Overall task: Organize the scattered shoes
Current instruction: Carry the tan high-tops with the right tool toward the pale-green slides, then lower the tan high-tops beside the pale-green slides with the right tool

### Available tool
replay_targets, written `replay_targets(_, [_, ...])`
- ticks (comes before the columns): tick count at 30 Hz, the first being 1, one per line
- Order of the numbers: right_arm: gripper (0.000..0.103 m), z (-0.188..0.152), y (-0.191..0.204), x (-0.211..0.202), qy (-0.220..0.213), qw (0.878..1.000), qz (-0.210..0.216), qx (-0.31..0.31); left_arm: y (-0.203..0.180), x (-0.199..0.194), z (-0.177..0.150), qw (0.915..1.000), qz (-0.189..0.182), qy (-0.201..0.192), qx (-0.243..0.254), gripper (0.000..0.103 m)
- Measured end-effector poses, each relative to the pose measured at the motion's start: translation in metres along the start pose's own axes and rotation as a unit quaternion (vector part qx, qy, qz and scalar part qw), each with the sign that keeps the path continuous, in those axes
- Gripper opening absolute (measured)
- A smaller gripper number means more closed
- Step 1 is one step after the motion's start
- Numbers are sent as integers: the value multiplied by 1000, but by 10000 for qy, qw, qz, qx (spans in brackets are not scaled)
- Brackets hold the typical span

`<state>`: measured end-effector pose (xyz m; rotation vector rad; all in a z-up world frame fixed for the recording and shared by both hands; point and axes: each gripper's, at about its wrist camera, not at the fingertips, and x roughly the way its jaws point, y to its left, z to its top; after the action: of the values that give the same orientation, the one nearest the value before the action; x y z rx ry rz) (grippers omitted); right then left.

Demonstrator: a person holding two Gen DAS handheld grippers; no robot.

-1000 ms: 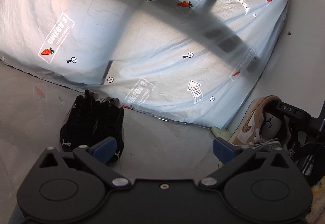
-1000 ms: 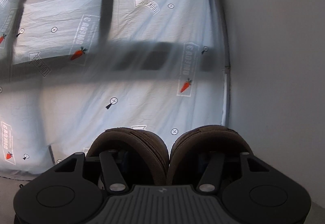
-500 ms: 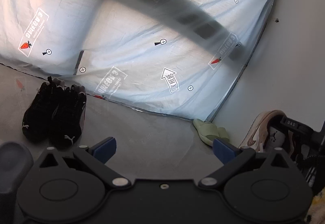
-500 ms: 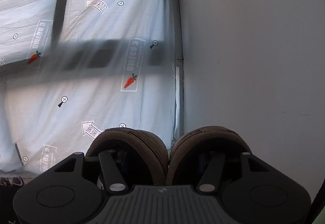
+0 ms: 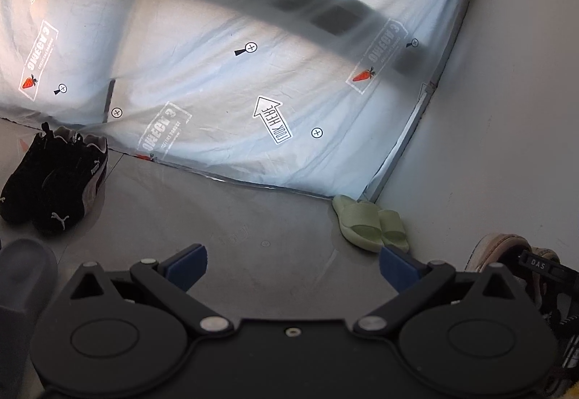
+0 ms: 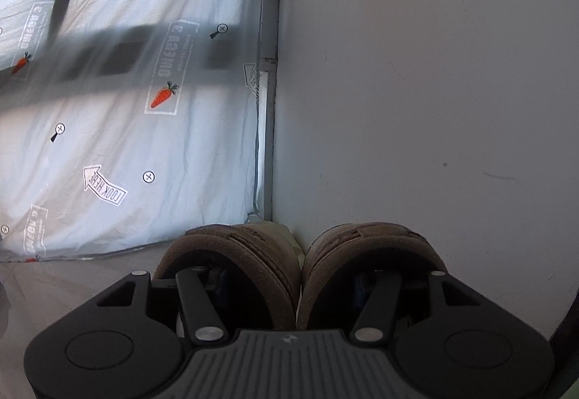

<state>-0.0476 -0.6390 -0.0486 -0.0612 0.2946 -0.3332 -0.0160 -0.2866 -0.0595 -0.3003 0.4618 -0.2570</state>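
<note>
In the left wrist view my left gripper (image 5: 292, 263) is open and empty above the grey floor. A pair of black sneakers (image 5: 54, 178) stands at the left by the plastic sheet. A pair of pale green slides (image 5: 369, 223) lies in the corner, just beyond my right blue pad (image 5: 396, 263). A beige sneaker (image 5: 503, 250) sits at the far right. In the right wrist view my right gripper (image 6: 298, 294) is shut on a pair of brown shoes (image 6: 253, 257), one finger inside each shoe, held together near the wall corner.
A translucent printed plastic sheet (image 5: 253, 73) covers the window wall. A white wall (image 6: 416, 91) meets it at the corner. A dark grey rounded object (image 5: 21, 276) shows at the left edge. Black gear (image 5: 550, 286) sits by the beige sneaker.
Both views have swung toward the right corner. The black sneakers slid left in the left wrist view and the green slides came fully into sight. The brown shoes now sit lower, near the corner floor.
</note>
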Motion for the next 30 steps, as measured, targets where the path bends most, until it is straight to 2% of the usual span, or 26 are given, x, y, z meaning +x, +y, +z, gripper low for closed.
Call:
replay_targets(6, [59, -17, -31, 21, 337, 9993, 63, -122, -17, 19, -5, 9988, 359, 298, 112, 103])
replay_targets(17, [60, -19, -50, 70, 479, 9983, 314, 71, -24, 51, -3, 9960, 772, 454, 61, 103])
replay_targets(24, [61, -20, -36, 130, 812, 9949, 593, -11, -22, 79, 7, 9941, 953, 509, 113, 103])
replay_targets(30, [61, -29, -25, 196, 1424, 9865, 804, -46, -15, 114, 25, 9928, 1076, 523, 54, 103])
